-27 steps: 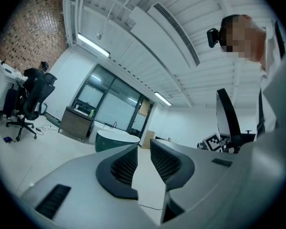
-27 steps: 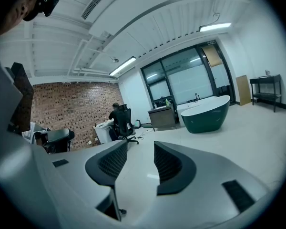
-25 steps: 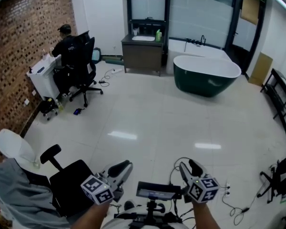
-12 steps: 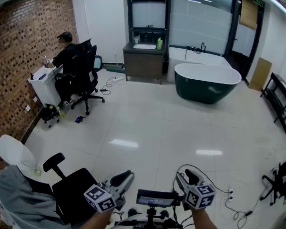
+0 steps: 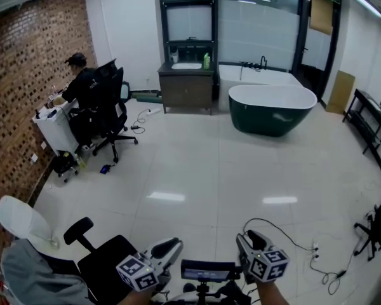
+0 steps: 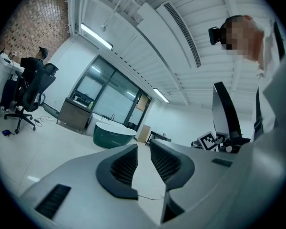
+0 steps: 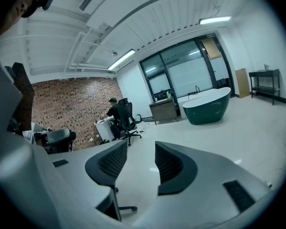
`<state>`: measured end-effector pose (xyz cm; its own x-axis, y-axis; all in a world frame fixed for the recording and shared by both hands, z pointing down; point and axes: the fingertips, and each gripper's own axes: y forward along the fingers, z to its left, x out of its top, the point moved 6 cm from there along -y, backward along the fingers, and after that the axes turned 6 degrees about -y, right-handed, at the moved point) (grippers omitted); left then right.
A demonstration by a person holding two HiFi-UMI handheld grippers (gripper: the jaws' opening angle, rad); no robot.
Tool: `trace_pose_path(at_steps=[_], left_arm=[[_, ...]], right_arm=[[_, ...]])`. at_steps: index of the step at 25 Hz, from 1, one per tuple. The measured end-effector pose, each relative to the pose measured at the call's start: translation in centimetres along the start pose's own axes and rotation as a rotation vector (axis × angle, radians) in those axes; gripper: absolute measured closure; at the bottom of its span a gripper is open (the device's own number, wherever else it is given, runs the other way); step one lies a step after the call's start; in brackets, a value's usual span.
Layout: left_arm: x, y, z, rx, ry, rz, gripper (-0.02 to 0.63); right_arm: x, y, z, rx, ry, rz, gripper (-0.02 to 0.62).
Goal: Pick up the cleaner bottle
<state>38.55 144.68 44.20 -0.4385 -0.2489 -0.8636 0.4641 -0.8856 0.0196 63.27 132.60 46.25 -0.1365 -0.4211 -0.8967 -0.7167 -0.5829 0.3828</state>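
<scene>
Plainly you are a long way from the cleaner bottle (image 5: 206,61): it stands upright, small and green, at the right-hand end of the bench (image 5: 186,89) against the far wall, just beside the white basin (image 5: 187,65) and left of the dark green bathtub (image 5: 271,110), with a wide stretch of tiled floor (image 5: 197,170) between it and you. Your left gripper (image 5: 170,246) has its fingers (image 6: 123,166) drawn as close as they go, only a thin slit between the pads and nothing in it. Your right gripper (image 5: 251,239) has its fingers (image 7: 169,168) set well apart and has just been closing them a little, with nothing but floor between them. The right one looks the readier for the grasp, since its gap should take the bottle's body. From here the bottle reads as a plastic container, so expect it to be fairly light, smooth-sided and likely a bit slippery, with walls that may give if you squeeze hard. Take it across the middle of the body, below the neck, pads flat on opposite sides, and close only until it is firm. What sort of cap it has is too small to make out. A seated person (image 5: 76,84) works at the left wall, well apart from your path.
</scene>
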Motion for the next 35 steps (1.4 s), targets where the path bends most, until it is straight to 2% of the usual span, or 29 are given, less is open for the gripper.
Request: trace_pose_path(at_steps=[6,10,20,22,28,35], left_arm=[[0.0,0.9,0.7,-0.016,-0.01,0.017,0.529],[0.5,2.2,1.9,0.015,-0.004,0.01,0.529],[5.0,10.0,6.0,0.115,0.031,-0.05,0.525],[5.6,11.8,6.5,0.133,0.033,-0.064,0.505],[6.6,16.7,7.9,0.161,0.022,-0.076,0.5],[6.9,20.6,8.7,0.17,0.021,-0.065,0.5]], right_arm=[[-0.1,0.8,-0.3,-0.006,0.008,0.017,0.411],[0.6,2.6,-1.7,0.0,-0.009,0.024,0.411],[6.0,9.9,-8.8,0.034,-0.031,0.015,0.411],[6.9,11.0,-10.8,0.038,-0.033,0.019,0.411],[9.6,13.8,-14.8,0.068,-0.035,0.021,0.411],[10.6,15.9,-18.1,0.08,-0.015,0.014,0.411]])
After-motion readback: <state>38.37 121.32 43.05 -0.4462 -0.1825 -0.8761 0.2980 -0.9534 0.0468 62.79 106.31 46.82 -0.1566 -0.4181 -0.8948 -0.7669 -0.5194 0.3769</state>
